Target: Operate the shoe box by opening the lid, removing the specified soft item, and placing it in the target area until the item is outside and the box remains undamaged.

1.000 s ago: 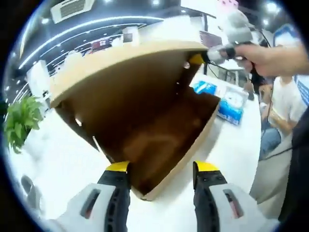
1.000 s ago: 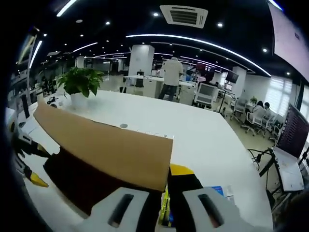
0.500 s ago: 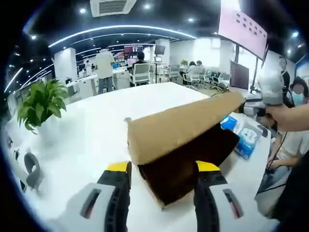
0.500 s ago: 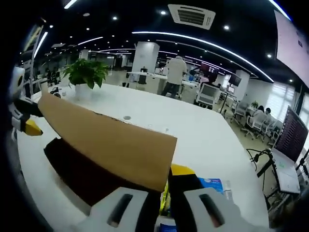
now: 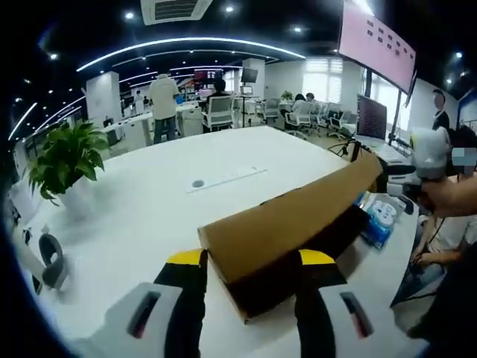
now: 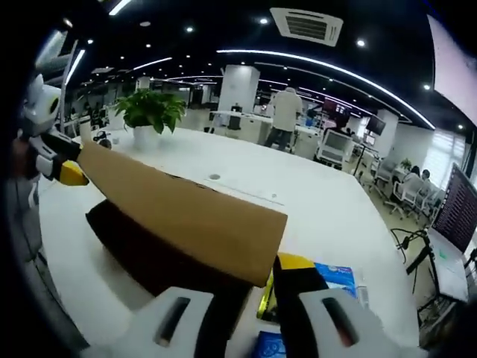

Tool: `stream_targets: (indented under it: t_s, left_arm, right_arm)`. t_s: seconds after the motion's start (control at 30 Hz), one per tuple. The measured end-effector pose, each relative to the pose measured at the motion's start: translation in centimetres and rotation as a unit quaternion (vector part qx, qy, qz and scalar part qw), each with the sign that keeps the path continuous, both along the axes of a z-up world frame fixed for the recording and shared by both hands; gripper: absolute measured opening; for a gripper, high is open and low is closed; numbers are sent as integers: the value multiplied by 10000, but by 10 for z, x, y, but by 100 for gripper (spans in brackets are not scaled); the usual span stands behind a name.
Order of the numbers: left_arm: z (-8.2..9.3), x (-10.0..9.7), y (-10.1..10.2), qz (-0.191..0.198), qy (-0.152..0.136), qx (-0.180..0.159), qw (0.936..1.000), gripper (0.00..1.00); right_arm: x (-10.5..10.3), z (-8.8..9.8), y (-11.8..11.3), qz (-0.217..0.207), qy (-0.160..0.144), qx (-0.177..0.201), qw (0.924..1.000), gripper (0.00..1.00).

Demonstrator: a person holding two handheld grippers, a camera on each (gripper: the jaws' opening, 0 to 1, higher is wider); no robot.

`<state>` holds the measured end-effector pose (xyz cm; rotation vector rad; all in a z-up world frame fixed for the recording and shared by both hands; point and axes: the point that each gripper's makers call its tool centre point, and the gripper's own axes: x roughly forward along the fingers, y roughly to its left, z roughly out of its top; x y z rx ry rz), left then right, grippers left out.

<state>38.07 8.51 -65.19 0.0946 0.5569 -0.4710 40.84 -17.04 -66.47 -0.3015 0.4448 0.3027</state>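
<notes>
Cardboard lid (image 5: 287, 227) half-raised over box (image 6: 160, 257) on white worktop (image 5: 149, 216); right gripper (image 6: 253, 298) fingers clamp its corner, left gripper (image 5: 250, 261) fingers spread.

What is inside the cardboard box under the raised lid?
Under the lid the box interior looks dark brown; no item can be made out. The lid and shadow cover most of the inside.

A white table (image 5: 149, 201) carries a cardboard shoe box (image 5: 291, 231), a potted plant (image 5: 67, 168) and blue packets (image 5: 376, 216)
</notes>
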Motion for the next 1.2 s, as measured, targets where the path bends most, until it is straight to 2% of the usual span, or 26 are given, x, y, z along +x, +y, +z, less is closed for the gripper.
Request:
stream_targets:
  t_s: [0.13, 0.33, 0.53, 1.07, 1.2]
  left_arm:
    - [-1, -2, -2, -34, 15, -24, 10000, 49]
    - [-3, -10, -8, -87, 142, -296, 9994, 57]
    - [-10, -20, -12, -136, 220, -341, 9991, 61]
    - [-24, -29, -12, -109, 338, -260, 9990, 61]
    - [-30, -31, -12, -68, 386, -268, 9989, 61]
  right_arm:
    - [-5, 1, 3, 102, 19, -65, 9999, 23]
    - [-18, -2, 12, 259, 129, 140, 9995, 35]
    - [-28, -7, 18, 379, 219, 216, 9988, 45]
    - [-46, -19, 34, 513, 466, 601, 9958, 66]
    - [-51, -26, 35, 459, 566, 669, 9951, 68]
